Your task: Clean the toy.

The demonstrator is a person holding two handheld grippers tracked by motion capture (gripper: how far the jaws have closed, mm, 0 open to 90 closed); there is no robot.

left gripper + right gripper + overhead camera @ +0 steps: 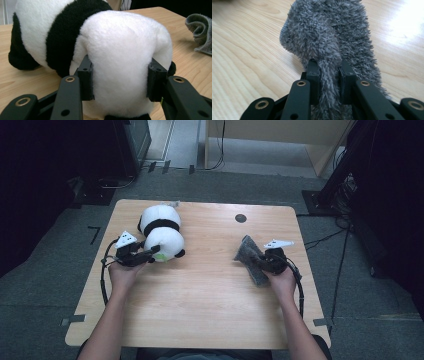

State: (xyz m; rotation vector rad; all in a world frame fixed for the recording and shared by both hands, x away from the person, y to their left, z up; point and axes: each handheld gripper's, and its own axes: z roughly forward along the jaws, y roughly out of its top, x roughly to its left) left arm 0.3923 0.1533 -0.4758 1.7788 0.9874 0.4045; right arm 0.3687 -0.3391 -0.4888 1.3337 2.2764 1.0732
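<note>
The plush panda [161, 231] lies on its side at the far left of the wooden table [210, 290], and the left gripper [146, 255] clamps its white rounded end — the pads [86, 77] sink into the fur on both flanks in the left gripper view, so the jaws stand at a middling width, closed on the toy. It looks light and thoroughly soft: long white pile, a black band across the middle, black limbs at the edges. Stuffing like this gives way under pressure, so a grip on the bulging end may slide off as the filling squeezes out from between the pads; a narrower part (a limb or the black waist) would likely hold more surely.

On the right side of the table, well apart from the panda, the right gripper [260, 262] pinches a grey towel [250, 257]. In the right gripper view the jaws stand narrow, with a fold of shaggy fabric [329, 50] pressed between them. The cloth is limp and fuzzy — it will probably drape and trail when lifted, not keep its shape, though the fibrous nap should resist slipping. The tabletop itself is smooth pale wood grain, offering little friction to either item.
</note>
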